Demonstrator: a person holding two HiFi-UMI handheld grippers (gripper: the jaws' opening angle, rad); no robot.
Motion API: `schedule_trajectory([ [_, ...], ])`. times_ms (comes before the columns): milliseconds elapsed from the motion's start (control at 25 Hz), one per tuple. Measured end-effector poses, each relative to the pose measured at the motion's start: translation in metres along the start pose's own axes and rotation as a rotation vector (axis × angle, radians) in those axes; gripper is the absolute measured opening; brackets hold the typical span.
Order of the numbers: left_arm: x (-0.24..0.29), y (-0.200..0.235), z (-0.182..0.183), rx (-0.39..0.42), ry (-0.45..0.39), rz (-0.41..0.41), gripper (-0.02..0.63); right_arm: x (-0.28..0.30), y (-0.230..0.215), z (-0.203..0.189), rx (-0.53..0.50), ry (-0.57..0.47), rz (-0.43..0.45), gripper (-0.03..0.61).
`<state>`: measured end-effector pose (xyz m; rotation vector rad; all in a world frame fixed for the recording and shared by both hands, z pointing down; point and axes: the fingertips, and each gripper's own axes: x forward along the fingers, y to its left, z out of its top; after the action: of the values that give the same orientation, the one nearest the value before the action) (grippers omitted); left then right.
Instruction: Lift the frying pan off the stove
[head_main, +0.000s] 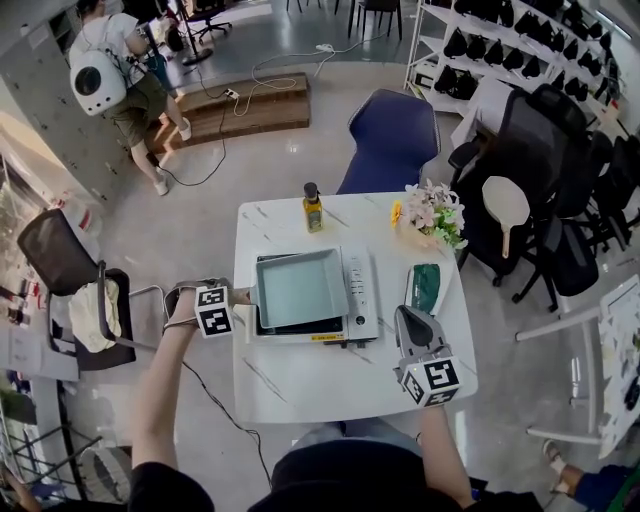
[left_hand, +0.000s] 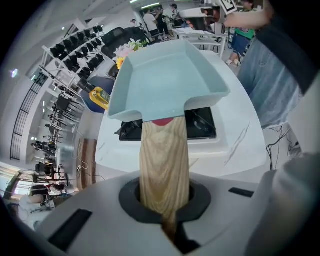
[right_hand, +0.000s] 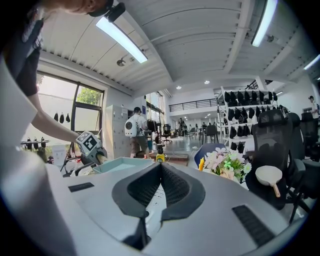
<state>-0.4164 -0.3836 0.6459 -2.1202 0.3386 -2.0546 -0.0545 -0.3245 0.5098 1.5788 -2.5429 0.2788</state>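
Observation:
A square pale-blue frying pan (head_main: 300, 288) (left_hand: 165, 80) with a wooden handle (left_hand: 164, 165) hangs over the white table-top stove (head_main: 360, 290) (left_hand: 202, 122). It seems a little above the stove's black top. My left gripper (head_main: 240, 298) (left_hand: 165, 200) is shut on the handle at the pan's left side. My right gripper (head_main: 408, 318) (right_hand: 159, 170) is shut with nothing in it, near the table's front right. In the right gripper view, the pan's rim (right_hand: 122, 164) and the left gripper (right_hand: 90, 145) show at the left.
On the white table (head_main: 300, 385) stand an oil bottle (head_main: 313, 207) at the back, flowers (head_main: 432, 215) at the back right, and a green item on a white dish (head_main: 427, 287) right of the stove. A blue chair (head_main: 392, 135) is behind and a black chair (head_main: 70, 260) at the left. A person (head_main: 115, 70) stands far off.

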Motion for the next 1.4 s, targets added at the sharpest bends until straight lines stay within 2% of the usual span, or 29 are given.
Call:
schedule_trajectory([
  [240,-0.029,0.010,0.029,-0.091,-0.140,0.085,0.014,-0.001,-0.007,0.001,0.010,-0.012,-0.012,0.002],
  [440,-0.054,0.017,0.064,-0.193,-0.296,0.159,0.014,-0.005,-0.015,0.008,0.013,-0.033,-0.026,0.002],
  [760,-0.099,0.024,0.124,-0.467,-0.663,0.301,0.015,-0.012,-0.026,0.016,0.017,-0.068,-0.050,0.002],
  [960,-0.138,0.032,0.144,-0.589,-0.837,0.441,0.015,-0.014,-0.028,0.021,0.022,-0.093,-0.063,0.002],
  [1120,-0.167,0.032,0.155,-0.708,-0.981,0.514,0.015,-0.016,-0.030,0.026,0.025,-0.113,-0.075,0.002],
  [1240,-0.182,0.028,0.156,-0.771,-1.049,0.578,0.015,-0.017,-0.030,0.027,0.035,-0.127,-0.089,0.002],
  [1400,-0.192,0.017,0.153,-0.800,-1.068,0.674,0.015,-0.019,-0.030,0.027,0.036,-0.143,-0.108,0.002],
])
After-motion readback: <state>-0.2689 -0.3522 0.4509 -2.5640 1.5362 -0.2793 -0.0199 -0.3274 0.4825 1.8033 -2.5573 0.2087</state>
